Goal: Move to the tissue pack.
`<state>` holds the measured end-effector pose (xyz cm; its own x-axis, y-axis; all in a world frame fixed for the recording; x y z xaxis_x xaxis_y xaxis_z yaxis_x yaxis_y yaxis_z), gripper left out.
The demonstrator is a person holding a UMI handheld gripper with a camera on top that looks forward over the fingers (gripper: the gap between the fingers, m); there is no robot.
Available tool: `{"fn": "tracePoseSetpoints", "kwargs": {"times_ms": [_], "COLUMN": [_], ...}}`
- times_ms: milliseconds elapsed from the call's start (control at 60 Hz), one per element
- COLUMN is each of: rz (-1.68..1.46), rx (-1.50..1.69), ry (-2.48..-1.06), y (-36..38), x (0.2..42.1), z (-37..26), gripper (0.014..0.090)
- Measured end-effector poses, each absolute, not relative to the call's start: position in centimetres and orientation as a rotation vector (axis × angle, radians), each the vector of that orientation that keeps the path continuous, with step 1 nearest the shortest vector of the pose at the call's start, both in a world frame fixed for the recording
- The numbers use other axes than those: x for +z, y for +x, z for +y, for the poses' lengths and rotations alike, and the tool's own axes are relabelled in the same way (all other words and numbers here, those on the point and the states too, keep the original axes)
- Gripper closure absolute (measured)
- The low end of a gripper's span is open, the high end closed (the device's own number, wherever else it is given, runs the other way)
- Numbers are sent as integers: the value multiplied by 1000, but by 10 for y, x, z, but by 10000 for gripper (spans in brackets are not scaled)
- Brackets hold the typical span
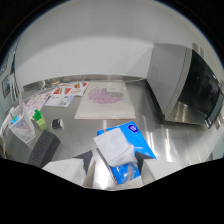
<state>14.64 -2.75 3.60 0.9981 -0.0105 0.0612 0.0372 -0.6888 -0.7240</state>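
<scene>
Gripper (pixel 114 159): only two dark, wedge-shaped finger tips visible, low centre of frame, one left and one right, tapering inward with a gap between them. Below them the body is a solid black mass along the bottom edge. Can't make out cables, screws or markings.

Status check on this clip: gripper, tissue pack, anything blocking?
Gripper open, fingers either side of the near end of the tissue pack. Pack lying flat on the metal table, white tissue sticking out. Nothing in the way.
</scene>
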Motion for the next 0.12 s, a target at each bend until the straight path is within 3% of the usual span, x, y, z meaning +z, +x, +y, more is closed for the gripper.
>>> {"fn": "tracePoseSetpoints", "kwargs": {"times_ms": [117], "rz": [-19], "rx": [-75], "ry": [-2331], "y": [146], "x": [36], "z": [-27], "gripper": [208]}}
